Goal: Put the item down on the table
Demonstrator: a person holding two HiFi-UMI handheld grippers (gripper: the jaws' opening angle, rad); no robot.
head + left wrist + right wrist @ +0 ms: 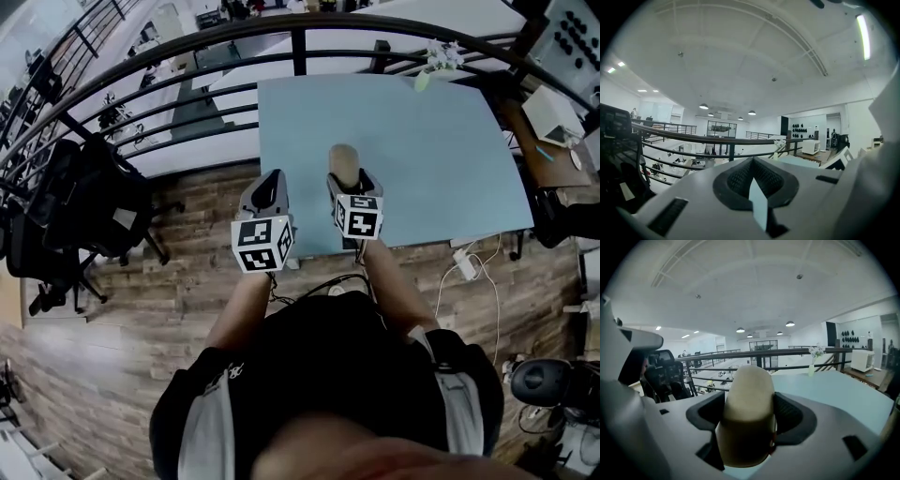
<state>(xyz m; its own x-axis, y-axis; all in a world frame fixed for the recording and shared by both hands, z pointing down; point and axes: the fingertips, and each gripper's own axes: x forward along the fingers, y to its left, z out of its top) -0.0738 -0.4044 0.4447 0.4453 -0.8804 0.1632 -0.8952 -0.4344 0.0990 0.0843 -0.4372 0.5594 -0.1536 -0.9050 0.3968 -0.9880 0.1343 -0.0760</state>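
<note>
The right hand-held gripper (749,423) clamps a beige item (747,390) over the table (431,159). Only its own view shows the left hand-held gripper (754,187) closed and empty.

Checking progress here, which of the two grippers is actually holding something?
The right gripper: its jaws clamp a tan rounded item. The left gripper is closed on nothing.

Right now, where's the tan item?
The tan item is clamped in the right gripper, mid-frame in the head view, above the blue table near its front edge, with the left gripper just to its left.
</note>
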